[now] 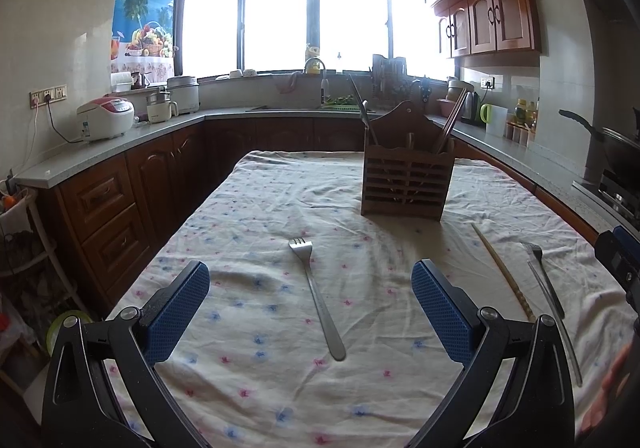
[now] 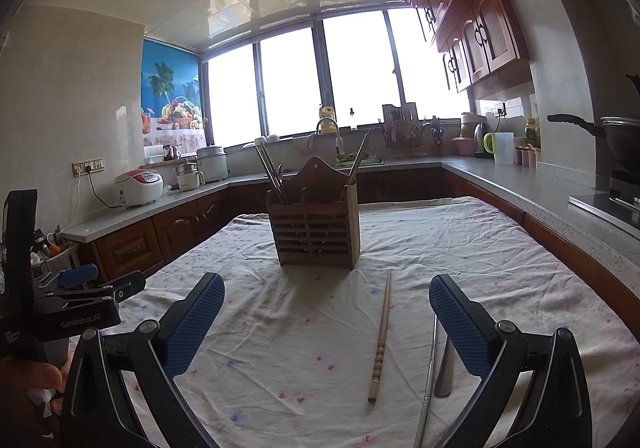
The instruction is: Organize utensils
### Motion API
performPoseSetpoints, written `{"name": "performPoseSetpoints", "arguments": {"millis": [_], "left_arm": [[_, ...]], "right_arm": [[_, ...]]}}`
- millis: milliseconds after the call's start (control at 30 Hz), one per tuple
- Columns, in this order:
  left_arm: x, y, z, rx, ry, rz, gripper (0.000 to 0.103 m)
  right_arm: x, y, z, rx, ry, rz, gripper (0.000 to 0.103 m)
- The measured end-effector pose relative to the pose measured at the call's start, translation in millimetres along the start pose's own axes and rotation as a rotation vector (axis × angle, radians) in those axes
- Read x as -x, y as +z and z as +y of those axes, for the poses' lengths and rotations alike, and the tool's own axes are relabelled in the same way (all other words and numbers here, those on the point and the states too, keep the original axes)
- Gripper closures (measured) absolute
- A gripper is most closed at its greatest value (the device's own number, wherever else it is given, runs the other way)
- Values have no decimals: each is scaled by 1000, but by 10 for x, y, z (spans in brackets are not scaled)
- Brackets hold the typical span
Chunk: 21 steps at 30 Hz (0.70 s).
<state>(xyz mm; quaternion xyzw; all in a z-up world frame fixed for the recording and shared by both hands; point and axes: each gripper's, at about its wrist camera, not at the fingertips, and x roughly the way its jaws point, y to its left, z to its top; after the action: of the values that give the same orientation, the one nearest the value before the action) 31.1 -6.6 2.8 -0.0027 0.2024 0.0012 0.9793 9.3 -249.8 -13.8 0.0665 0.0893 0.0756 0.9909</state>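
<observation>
Floral tablecloth (image 1: 260, 208): two forks (image 1: 316, 292), two chopsticks (image 2: 380, 340), one holder (image 1: 406, 184).

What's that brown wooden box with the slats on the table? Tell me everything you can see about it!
The brown wooden slatted utensil holder stands upright on the flower-print tablecloth. Its front has horizontal slats with gaps; its taller back rises to a curved peak with a small hole. Long utensils, apparently chopsticks, lean out of it at both sides. The wooden chopstick lies in front of it, not touching. Neither gripper touches it.
</observation>
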Motion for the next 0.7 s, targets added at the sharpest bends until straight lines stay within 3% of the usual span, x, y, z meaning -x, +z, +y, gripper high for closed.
{"name": "performPoseSetpoints", "arguments": {"millis": [700], "left_arm": [[-23,44,1,4,-11,7,0]], "right_arm": [[-48,-1,-14,-4,-7,9,0]]}}
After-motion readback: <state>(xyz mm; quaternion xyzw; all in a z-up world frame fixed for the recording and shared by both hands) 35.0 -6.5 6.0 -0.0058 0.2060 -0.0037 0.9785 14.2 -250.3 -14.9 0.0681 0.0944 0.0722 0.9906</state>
